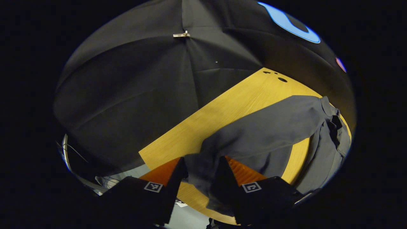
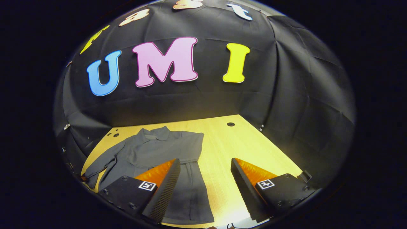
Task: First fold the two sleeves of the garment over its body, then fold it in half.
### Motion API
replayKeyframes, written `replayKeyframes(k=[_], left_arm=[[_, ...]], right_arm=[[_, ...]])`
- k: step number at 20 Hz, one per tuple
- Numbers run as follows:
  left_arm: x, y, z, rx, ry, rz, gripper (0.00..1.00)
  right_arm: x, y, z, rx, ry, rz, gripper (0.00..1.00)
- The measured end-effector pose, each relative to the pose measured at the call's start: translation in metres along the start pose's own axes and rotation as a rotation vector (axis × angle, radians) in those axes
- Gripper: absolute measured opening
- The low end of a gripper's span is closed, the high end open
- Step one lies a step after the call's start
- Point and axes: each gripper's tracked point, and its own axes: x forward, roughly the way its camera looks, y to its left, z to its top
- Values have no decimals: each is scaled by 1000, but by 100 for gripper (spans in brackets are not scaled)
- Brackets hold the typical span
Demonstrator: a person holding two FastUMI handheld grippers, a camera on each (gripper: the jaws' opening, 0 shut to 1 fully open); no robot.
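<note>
A grey long-sleeved garment (image 2: 159,149) lies on the wooden table (image 2: 241,143), collar toward the back wall. In the right gripper view one sleeve (image 2: 101,167) stretches out to the lower left, and the opposite side ends in a straight edge. My left gripper (image 1: 203,159) is shut on the cuff end of that sleeve (image 1: 264,127), which runs from its fingers up to the shoulder and collar (image 1: 327,106). My right gripper (image 2: 205,160) is open above the table by the garment's right edge, its left finger (image 2: 165,178) over the lower body and nothing between the fingers.
The black cloth wall closes the table in at the back and on both sides. Round holes (image 2: 231,124) sit near the table's far edge. A metal clip (image 1: 181,35) pins the cloth. The table's near-left corner (image 1: 143,154) lies close to the left gripper.
</note>
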Motion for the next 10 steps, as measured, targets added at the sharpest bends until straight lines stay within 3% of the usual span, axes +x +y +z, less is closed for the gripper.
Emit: replayKeyframes(k=[3,4,5,7,10], left_arm=[[0,-11,2,51,8,-25,37],[0,-15,3,74,10,-31,30],[1,-17,6,98,8,-37,17],[1,-23,12,86,-15,-94,6],[1,-31,28,27,-26,-115,6]], right_arm=[[-3,6,2,-1,-7,-2,99],[-2,6,2,-4,-5,-6,98],[-3,7,2,-6,0,-10,98],[-4,10,2,-11,11,-11,98],[-3,12,7,-36,14,-18,99]])
